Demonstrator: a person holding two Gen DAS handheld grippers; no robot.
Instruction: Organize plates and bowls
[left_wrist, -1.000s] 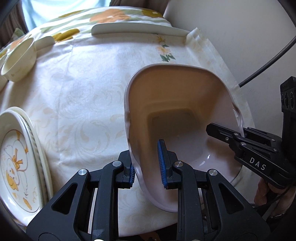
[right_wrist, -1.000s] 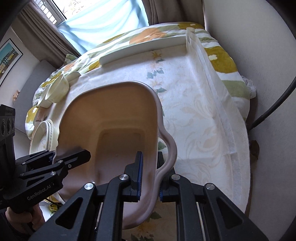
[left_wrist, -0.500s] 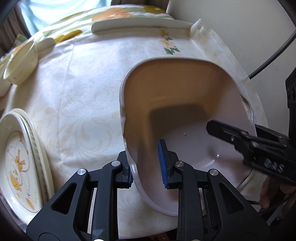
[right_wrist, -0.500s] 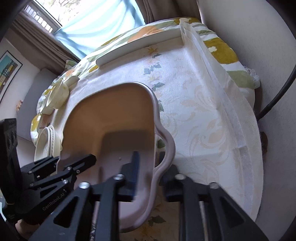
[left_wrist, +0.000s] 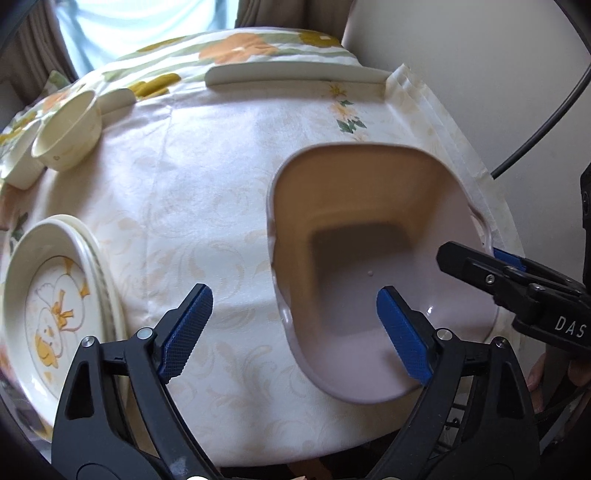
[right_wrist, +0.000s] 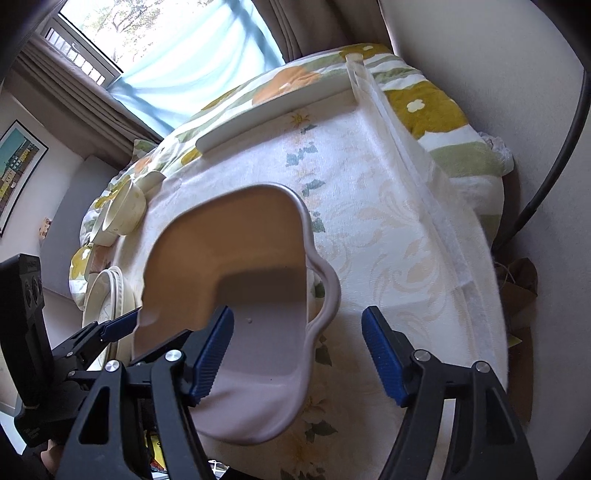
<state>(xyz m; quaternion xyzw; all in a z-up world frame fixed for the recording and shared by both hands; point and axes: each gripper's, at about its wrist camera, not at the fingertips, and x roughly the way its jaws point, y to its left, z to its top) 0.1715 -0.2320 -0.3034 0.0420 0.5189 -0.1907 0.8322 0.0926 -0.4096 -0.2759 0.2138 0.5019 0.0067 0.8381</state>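
On the tablecloth (left_wrist: 207, 206) near its right edge, the pink dish (left_wrist: 369, 258) sits released; left gripper (left_wrist: 295, 325) and right gripper (right_wrist: 297, 350) have just spread, straddling its rims without pinching; stacked plates (left_wrist: 55, 295) and cream bowls (left_wrist: 68, 134) likely remain unsorted.

— Has the left gripper (left_wrist: 291, 325) let go of the basin (left_wrist: 369, 266)?
— Yes, its jaws have just been opening and straddle the basin's left rim without touching.
— And left?
— Stacked plates (left_wrist: 48, 306).
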